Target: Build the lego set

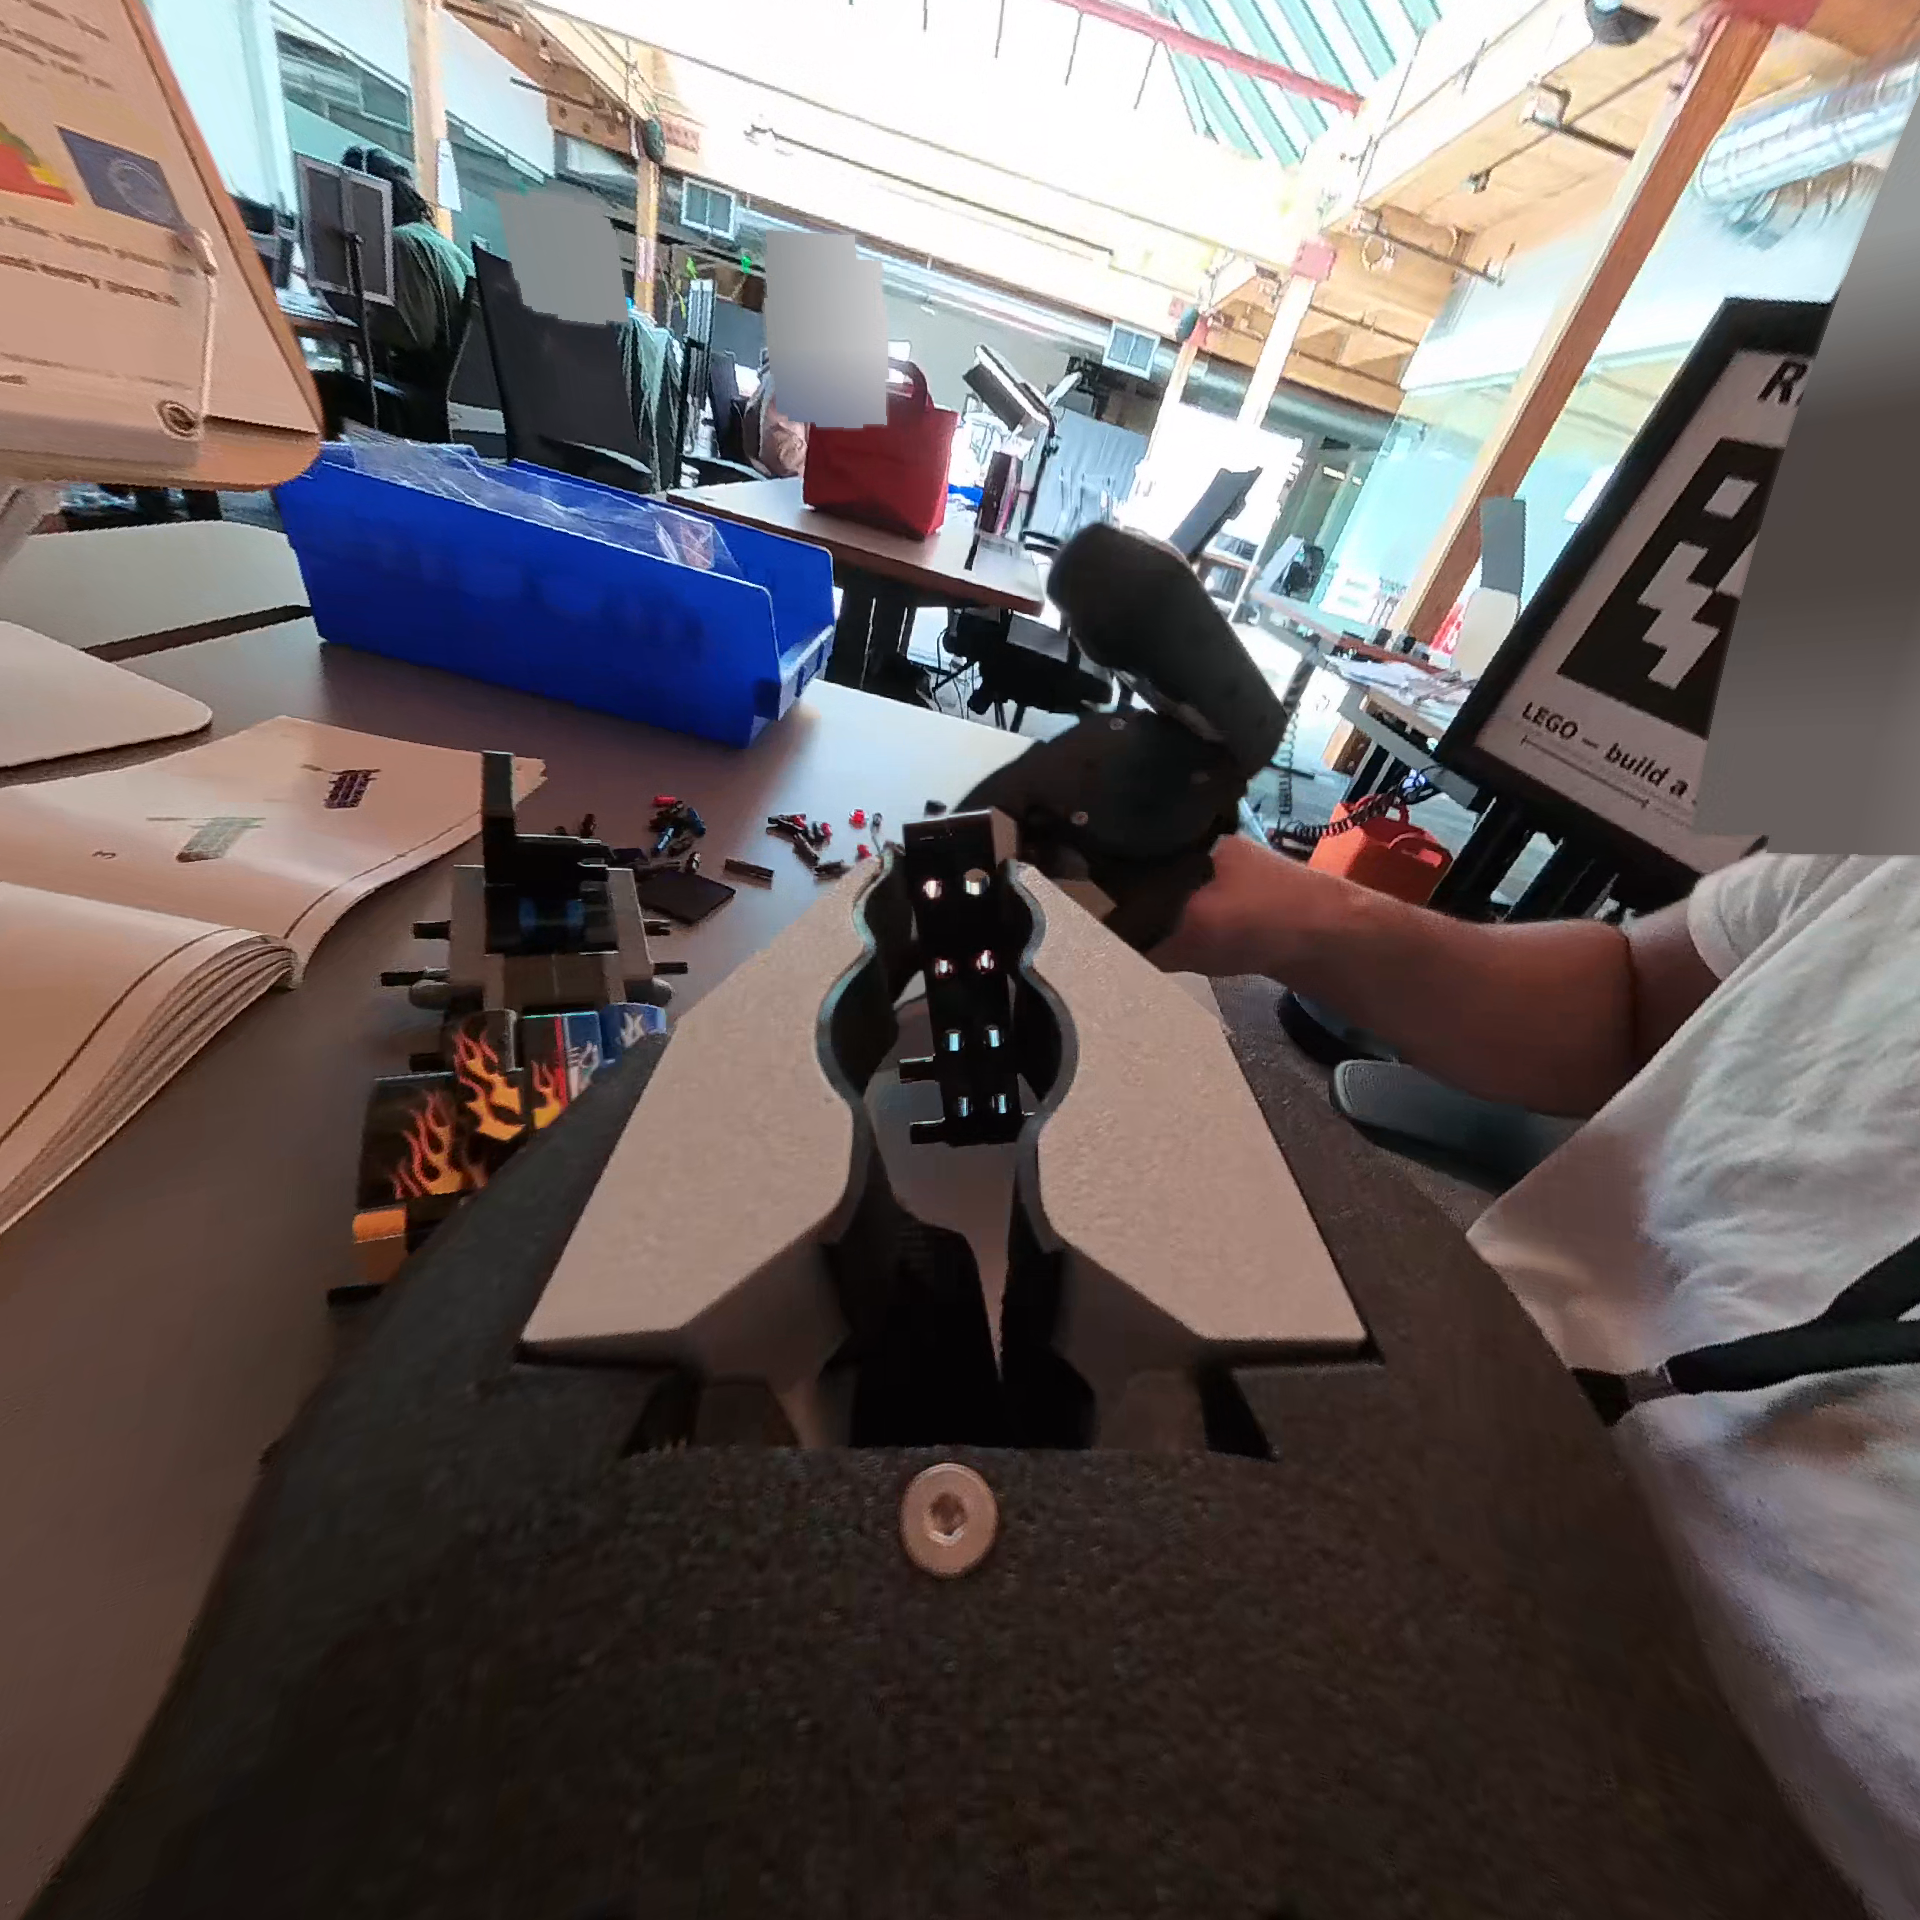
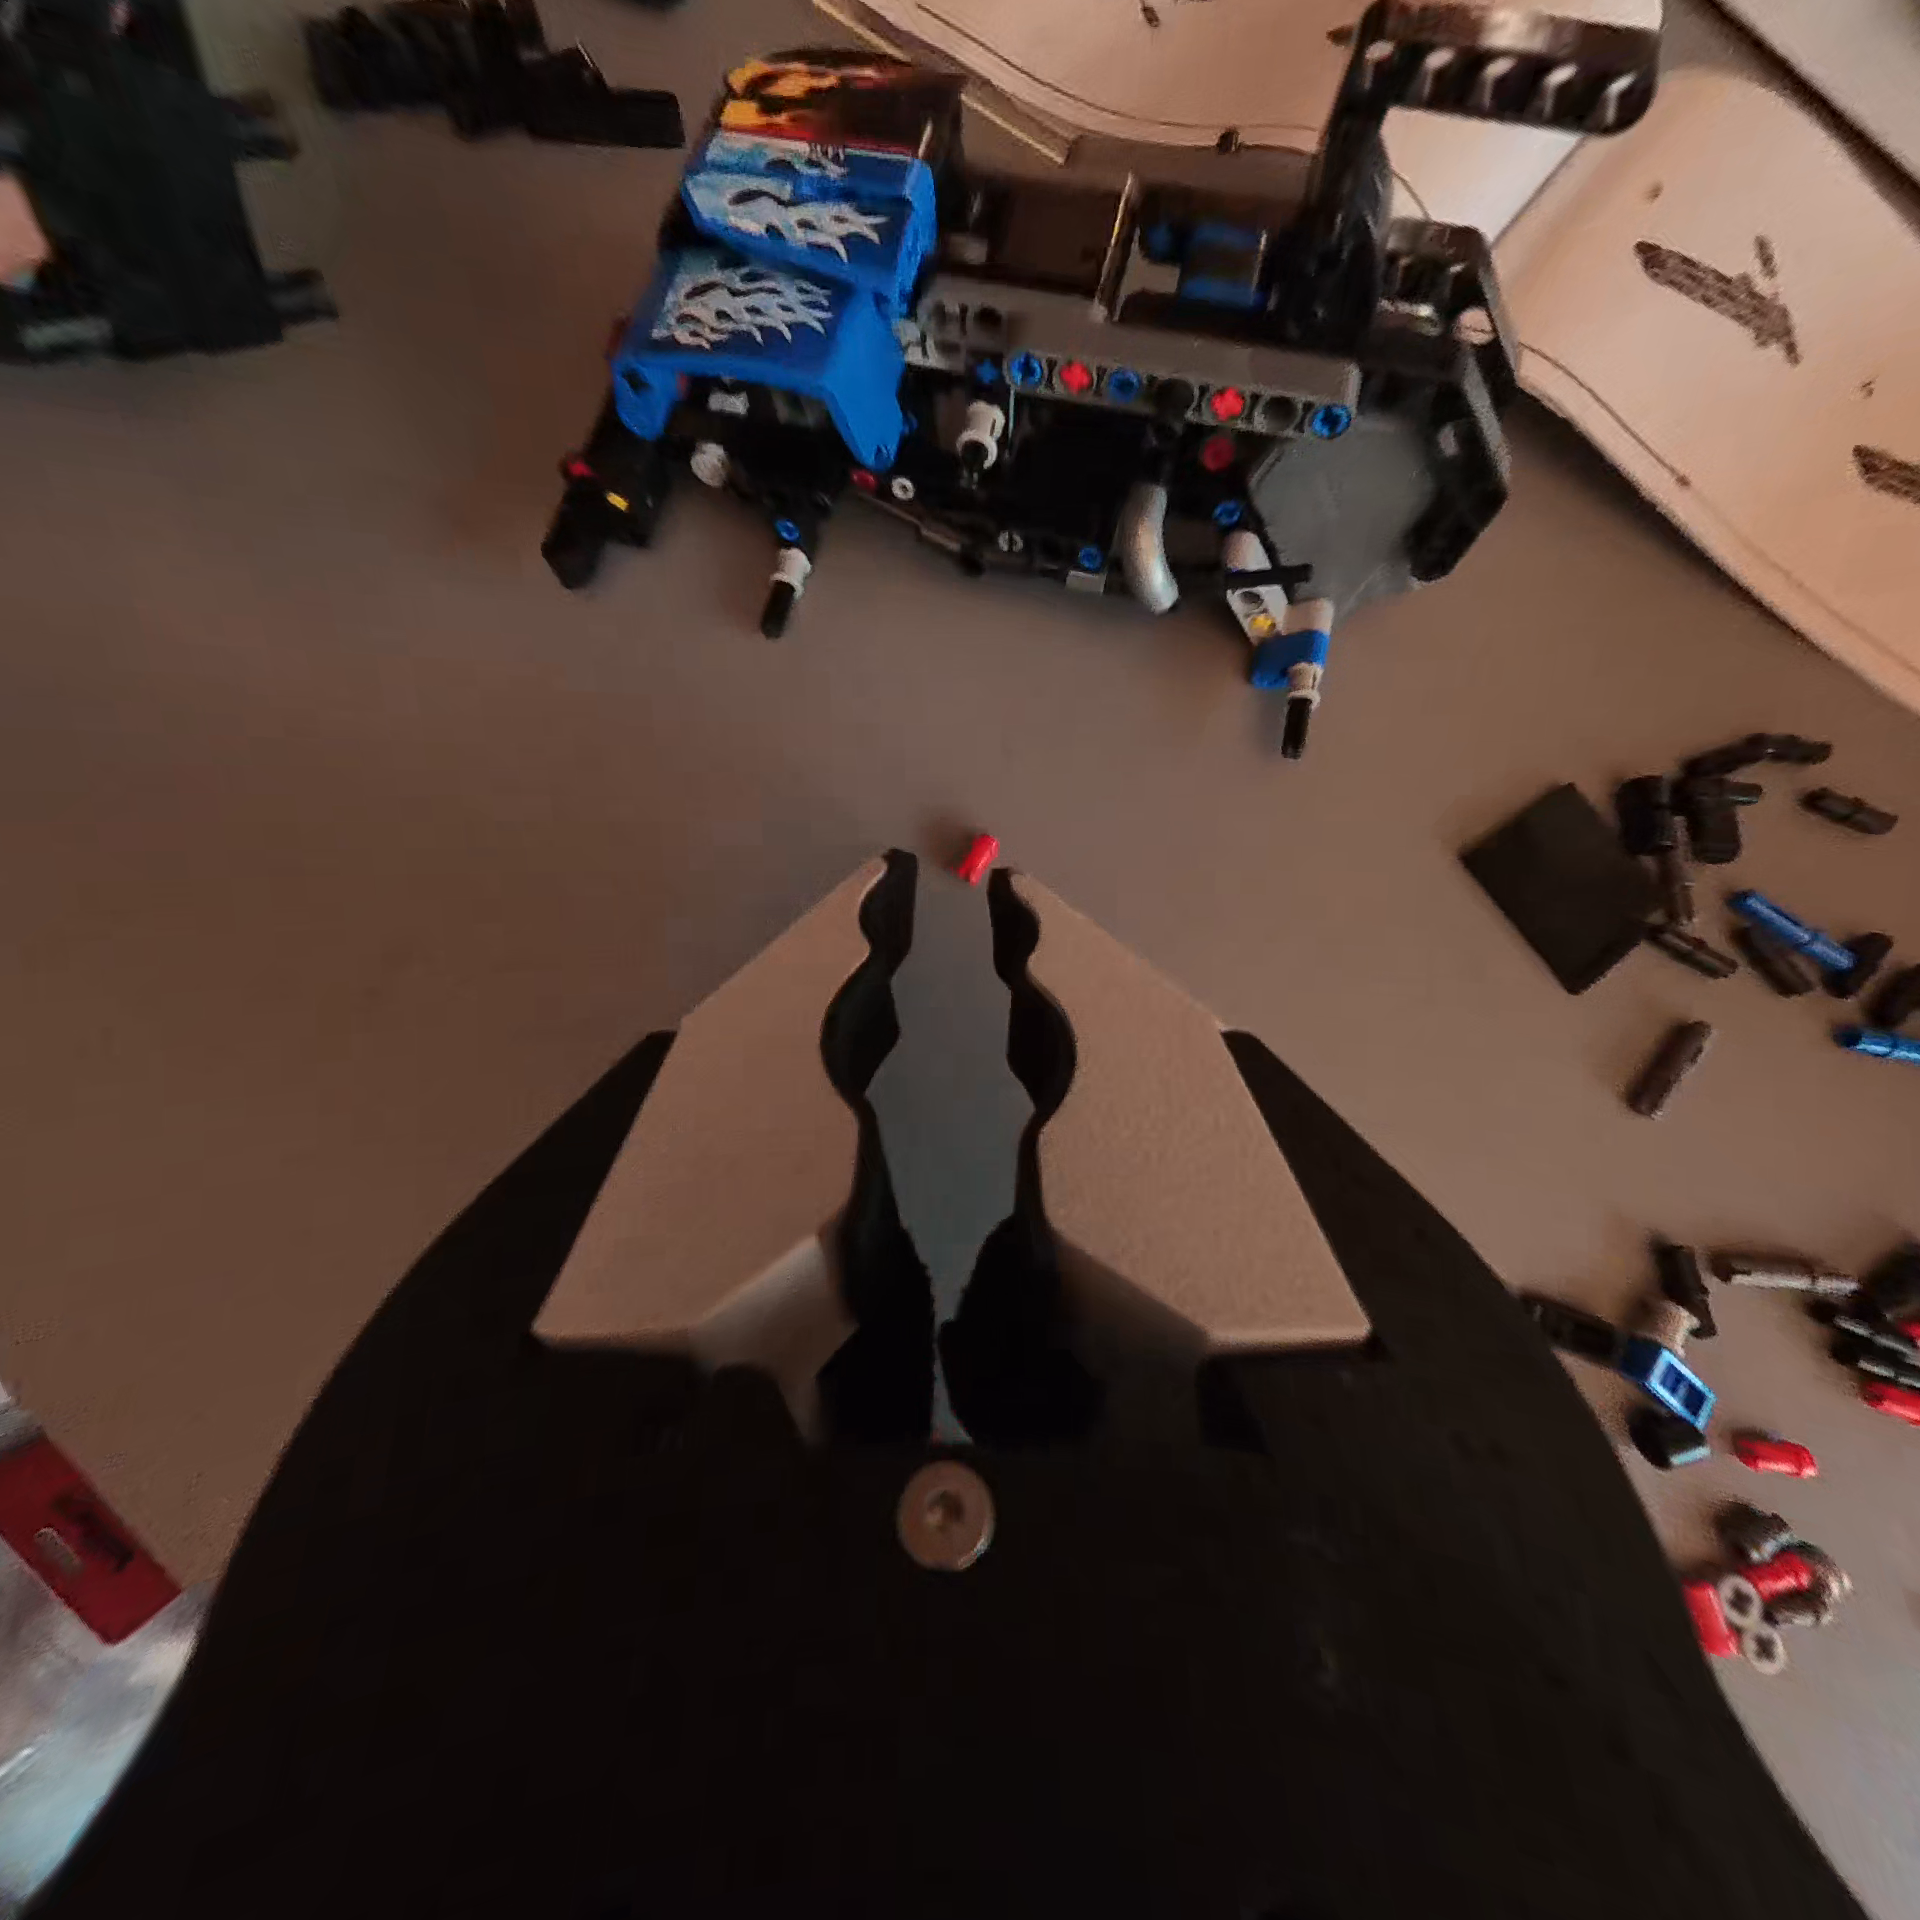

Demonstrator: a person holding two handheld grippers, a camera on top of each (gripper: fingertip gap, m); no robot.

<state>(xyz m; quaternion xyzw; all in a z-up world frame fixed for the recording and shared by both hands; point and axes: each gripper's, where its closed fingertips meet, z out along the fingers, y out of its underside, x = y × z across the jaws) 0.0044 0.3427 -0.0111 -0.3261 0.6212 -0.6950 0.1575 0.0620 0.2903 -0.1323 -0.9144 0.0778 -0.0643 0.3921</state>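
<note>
Left claw (image 1: 951, 862) pinching black beam (image 1: 961, 987); right claw (image 2: 943, 868) spread, red pin (image 2: 976, 858) blurred.

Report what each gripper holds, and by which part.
The left gripper clamps a black holed beam by its long sides. The right gripper holds nothing.

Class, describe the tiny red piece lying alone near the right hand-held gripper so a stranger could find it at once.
Start at the half-built model truck with blue flame panels on the grey table. Come toward the camera across bare tabletop to the open tips of the right hand-held gripper. Just beyond them lies the small red peg, alone, unlike the other red bits mixed into the loose pile at the right.
</note>
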